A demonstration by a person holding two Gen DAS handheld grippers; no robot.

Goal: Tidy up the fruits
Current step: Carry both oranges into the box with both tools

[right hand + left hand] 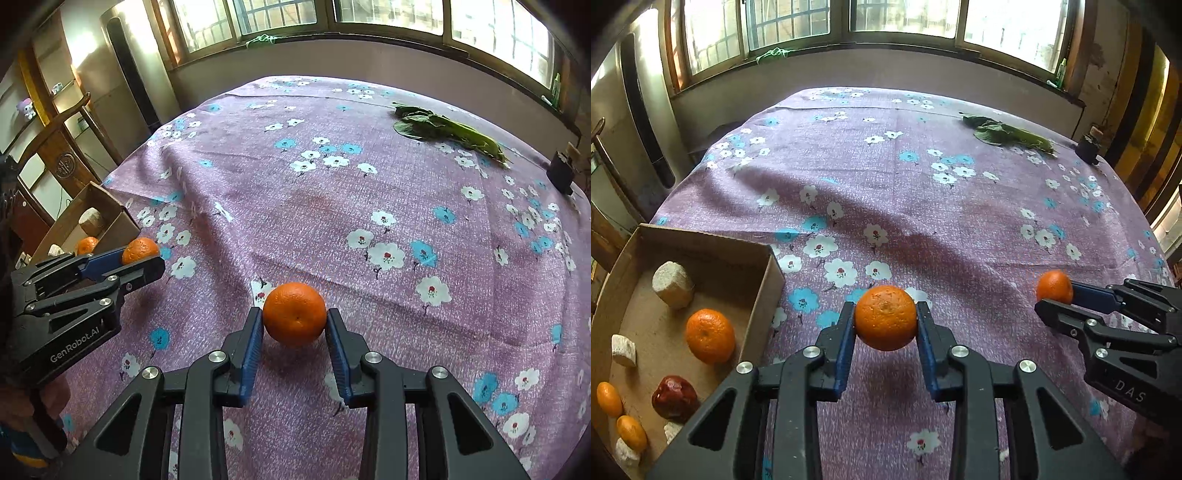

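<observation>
On the floral tablecloth (923, 206), my cardboard box (764, 291) sits at the left. My left gripper (885, 321) pinches one mandarin (885, 317) beside the box; my right gripper (294, 325) clamps another mandarin (294, 314). Only the left view shows the box's red apple (674, 398) and small kumquats (608, 398).

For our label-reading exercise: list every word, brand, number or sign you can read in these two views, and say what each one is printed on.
"GenRobot.AI": white lettering on the black body of the left hand-held gripper, seen in the right wrist view.
"DAS": white letters on the black body of the right hand-held gripper, seen in the left wrist view; the word runs off the frame edge.
The round carved emblem on the wooden chair back is too small to read.
</observation>
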